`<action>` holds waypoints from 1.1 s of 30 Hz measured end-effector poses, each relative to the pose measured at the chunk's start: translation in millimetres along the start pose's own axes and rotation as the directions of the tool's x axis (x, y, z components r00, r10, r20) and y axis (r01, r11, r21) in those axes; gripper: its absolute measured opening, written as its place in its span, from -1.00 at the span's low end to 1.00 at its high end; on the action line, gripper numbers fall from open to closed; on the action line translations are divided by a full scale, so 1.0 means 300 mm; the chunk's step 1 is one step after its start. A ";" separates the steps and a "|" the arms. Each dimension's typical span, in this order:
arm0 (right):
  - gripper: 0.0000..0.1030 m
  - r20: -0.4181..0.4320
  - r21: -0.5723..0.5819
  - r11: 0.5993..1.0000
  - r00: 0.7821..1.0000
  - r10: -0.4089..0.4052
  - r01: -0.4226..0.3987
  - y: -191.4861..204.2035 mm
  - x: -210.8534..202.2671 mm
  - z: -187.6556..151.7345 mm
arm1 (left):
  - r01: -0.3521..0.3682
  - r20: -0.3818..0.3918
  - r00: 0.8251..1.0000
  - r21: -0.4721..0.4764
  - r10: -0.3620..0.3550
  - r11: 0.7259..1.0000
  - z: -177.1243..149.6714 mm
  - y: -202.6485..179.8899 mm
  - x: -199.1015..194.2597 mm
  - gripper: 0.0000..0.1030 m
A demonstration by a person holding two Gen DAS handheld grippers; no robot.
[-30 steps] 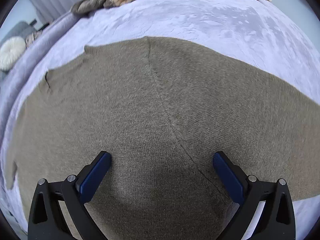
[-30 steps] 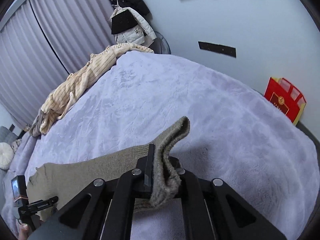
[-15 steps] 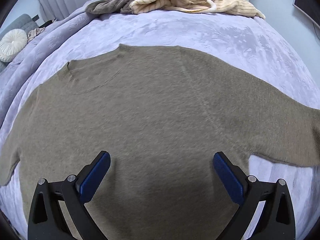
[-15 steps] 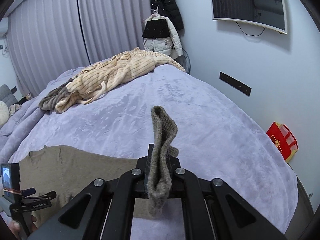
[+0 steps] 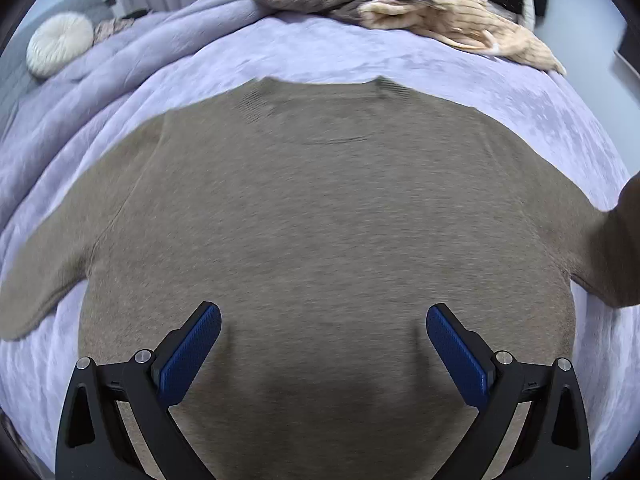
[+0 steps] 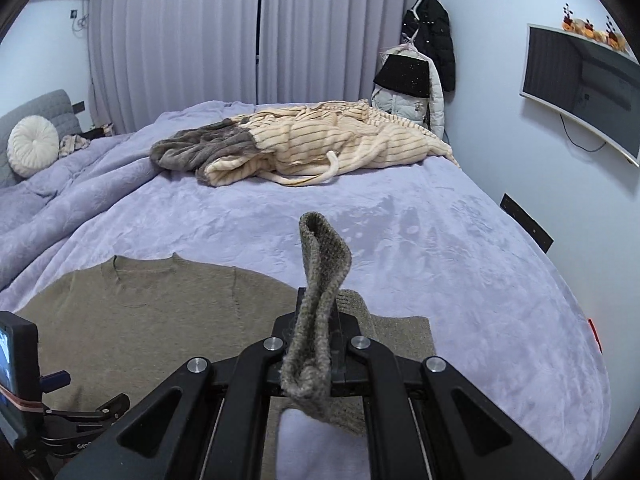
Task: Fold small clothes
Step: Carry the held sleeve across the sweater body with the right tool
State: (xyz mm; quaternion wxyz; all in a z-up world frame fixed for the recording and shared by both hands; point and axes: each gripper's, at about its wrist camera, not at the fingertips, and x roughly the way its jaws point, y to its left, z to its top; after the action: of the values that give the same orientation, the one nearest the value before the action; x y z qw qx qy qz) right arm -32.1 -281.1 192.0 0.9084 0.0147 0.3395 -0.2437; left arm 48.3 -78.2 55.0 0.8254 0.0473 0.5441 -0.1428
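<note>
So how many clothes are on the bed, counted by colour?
Brown: 1, the brown sweater lying flat, its sleeve pinched in the right tool.
Cream striped: 1, the cream striped garment heaped at the far side.
Grey: 1, the grey fuzzy piece beside it; it may be part of the same garment.
Total: 3

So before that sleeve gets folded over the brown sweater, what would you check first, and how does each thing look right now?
1. Right gripper shut on the sleeve cuff: ok.
2. Left gripper open, holding nothing, above the sweater: ok.
3. Sweater body lying flat on the purple blanket: ok.
4. Other sleeve spread out flat: ok.
5. Striped cream garment apart from the sweater: ok.
6. Bottom hem straight: cannot tell, hidden below the grippers.
</note>
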 end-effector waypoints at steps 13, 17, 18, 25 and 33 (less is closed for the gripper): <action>-0.91 -0.073 -0.203 0.974 0.994 0.083 -0.096 0.517 0.056 -0.041 | 0.036 0.043 0.999 -0.141 -0.030 0.989 -0.094 0.288 -0.040 1.00; -0.91 -0.099 -0.256 0.958 0.990 0.104 -0.126 0.652 0.089 -0.052 | 0.055 0.056 0.997 -0.184 -0.045 0.981 -0.122 0.366 -0.055 1.00; -0.91 -0.107 -0.264 0.955 0.988 0.109 -0.134 0.681 0.099 -0.058 | 0.058 0.058 0.997 -0.189 -0.048 0.980 -0.125 0.382 -0.056 1.00; -0.91 -0.170 -0.305 0.937 0.978 0.123 -0.171 0.827 0.172 -0.115 | 0.075 0.061 0.996 -0.245 -0.061 0.967 -0.140 0.464 -0.052 1.00; -0.91 -0.204 -0.317 0.918 0.962 0.180 -0.239 0.961 0.191 -0.128 | 0.066 0.077 0.996 -0.269 -0.047 0.961 -0.150 0.524 -0.072 1.00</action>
State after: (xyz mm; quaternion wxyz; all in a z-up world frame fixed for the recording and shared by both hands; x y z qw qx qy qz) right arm 112.2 -44.5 86.7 0.8858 -0.0846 0.4491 -0.0803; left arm 45.8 86.3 44.5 0.8381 -0.0866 0.5306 -0.0920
